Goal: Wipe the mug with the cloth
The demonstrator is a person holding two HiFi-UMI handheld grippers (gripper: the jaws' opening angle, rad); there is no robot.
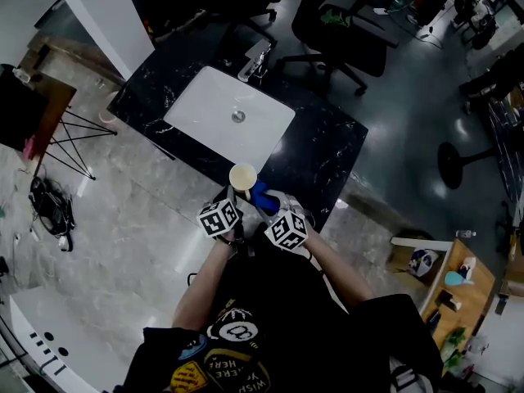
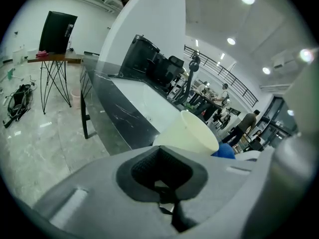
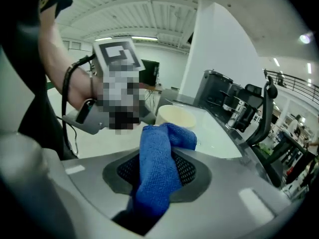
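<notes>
A cream mug (image 1: 243, 175) hangs over the front edge of the black counter, with my left gripper (image 1: 238, 199) below it. In the left gripper view the mug (image 2: 192, 133) rises just past the jaws, and a pale part of it sits pinched in the gripper (image 2: 162, 176), which is shut on it. My right gripper (image 1: 266, 207) is shut on a blue cloth (image 3: 159, 168) that bunches out between its jaws. The cloth (image 1: 264, 198) lies right beside the mug (image 3: 175, 116), on its right in the head view. Whether they touch is hidden.
A white sink basin (image 1: 229, 115) is set in the black marble counter (image 1: 327, 150), with a faucet (image 1: 255, 58) at its far side. Office chairs (image 1: 336, 31) stand beyond. A black folding stand (image 1: 74, 142) is at the left, a wooden table (image 1: 458, 289) at the right.
</notes>
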